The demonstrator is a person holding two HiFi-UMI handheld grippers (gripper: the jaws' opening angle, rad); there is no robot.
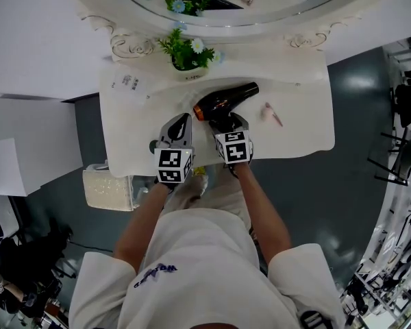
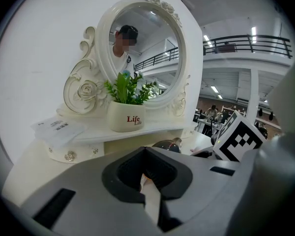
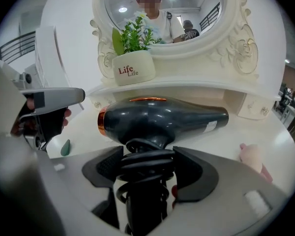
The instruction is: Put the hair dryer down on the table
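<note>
**Hair dryer at the tabletop**

The hair dryer [image 3: 162, 114] lies crosswise over the tabletop [image 1: 301, 125], orange-ringed end left, handle toward the person, possibly resting. Its cord-wrapped handle sits clamped in the right claw [image 3: 147, 165]; the left claw [image 2: 146, 175] is closed, empty. A white pot [image 3: 132, 68] holds a plant [image 3: 135, 36].

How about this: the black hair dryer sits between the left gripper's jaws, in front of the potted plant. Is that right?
Not the left: the right gripper view shows the right gripper closed on the cord-wrapped handle of the hair dryer. The left gripper, in its own view, is shut on nothing. The hair dryer does lie in front of the potted plant.
</note>
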